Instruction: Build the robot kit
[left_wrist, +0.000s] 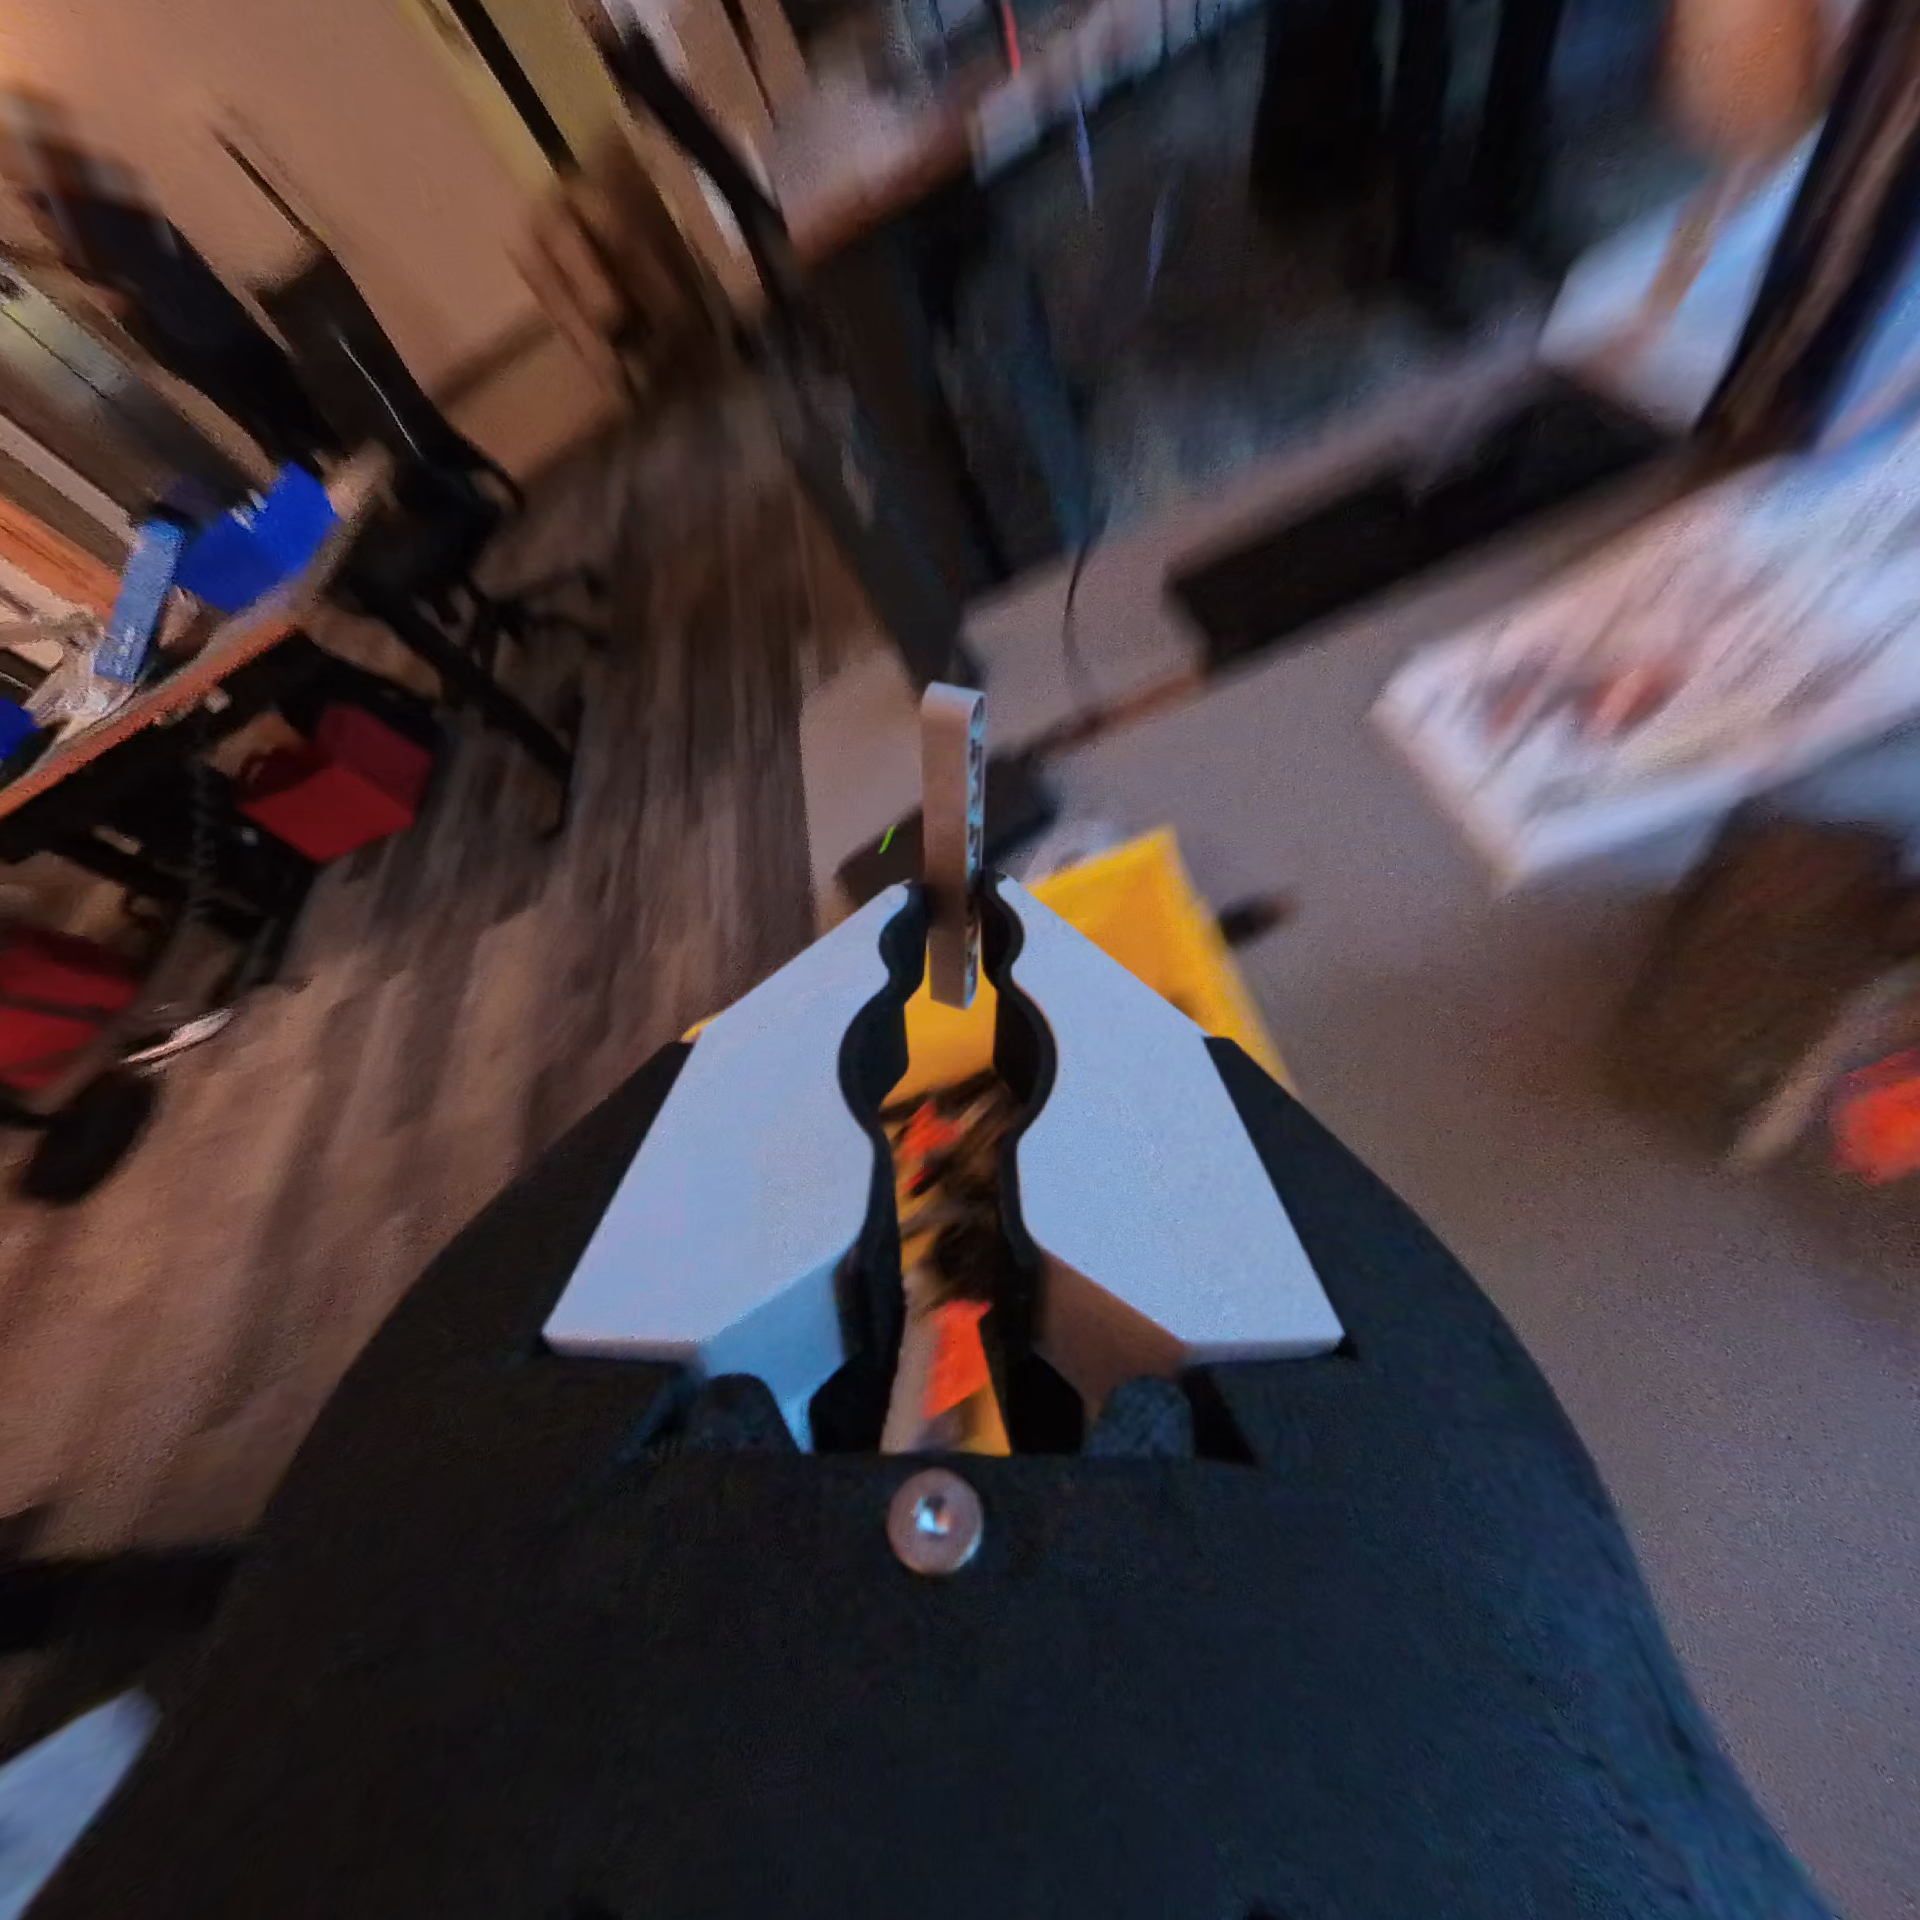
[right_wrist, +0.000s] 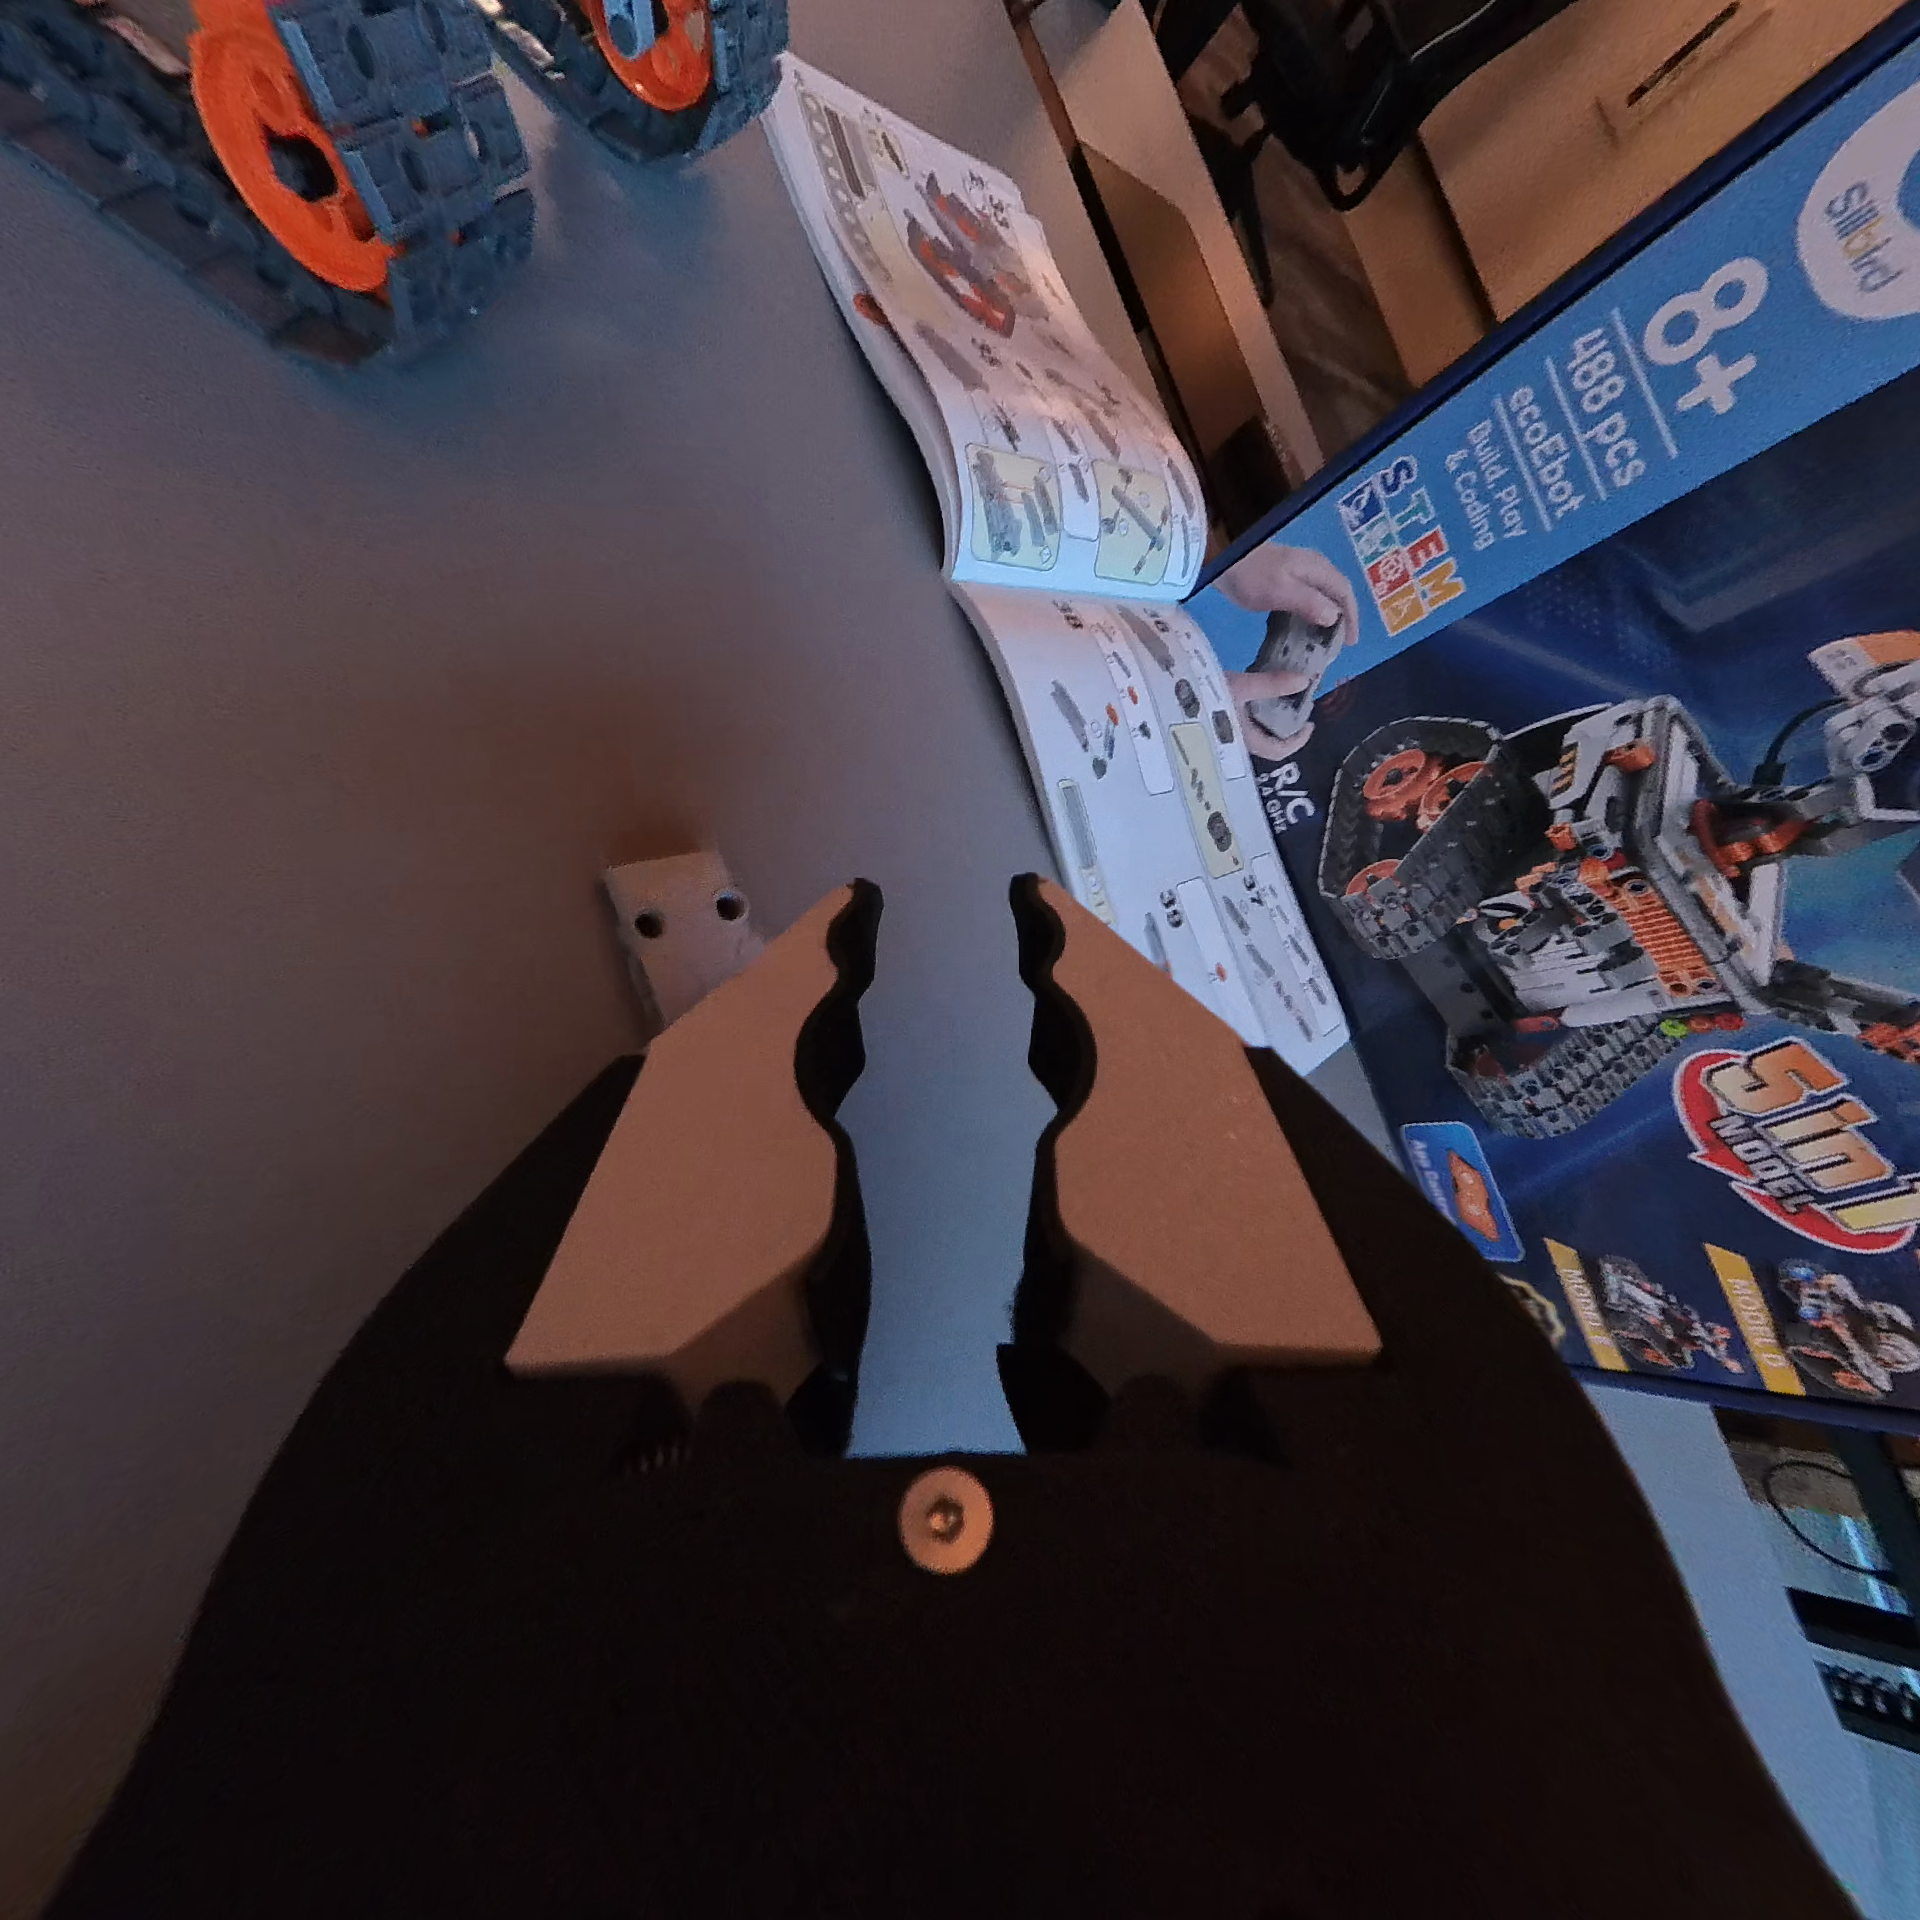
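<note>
My left gripper (left_wrist: 954, 914) is shut on a thin grey beam piece (left_wrist: 952, 800) with holes, which stands up from the fingertips. It is above a yellow bin (left_wrist: 1153, 925) with orange and dark parts inside. The left wrist view is blurred by motion. My right gripper (right_wrist: 945, 894) is open and empty just above the grey table (right_wrist: 416, 623). A small grey block (right_wrist: 681, 935) with two holes lies on the table just left of its left finger (right_wrist: 727, 1091), partly hidden by it.
An open instruction booklet (right_wrist: 1049, 499) lies on the table ahead of the right gripper. A blue toy kit box (right_wrist: 1621, 831) lies at the right over the booklet's edge. Tracked assemblies with orange wheels (right_wrist: 291, 177) sit at the far left. A wooden floor (left_wrist: 644, 727) lies beyond. Spacing between my two grippers at the tips: around 50 centimetres.
</note>
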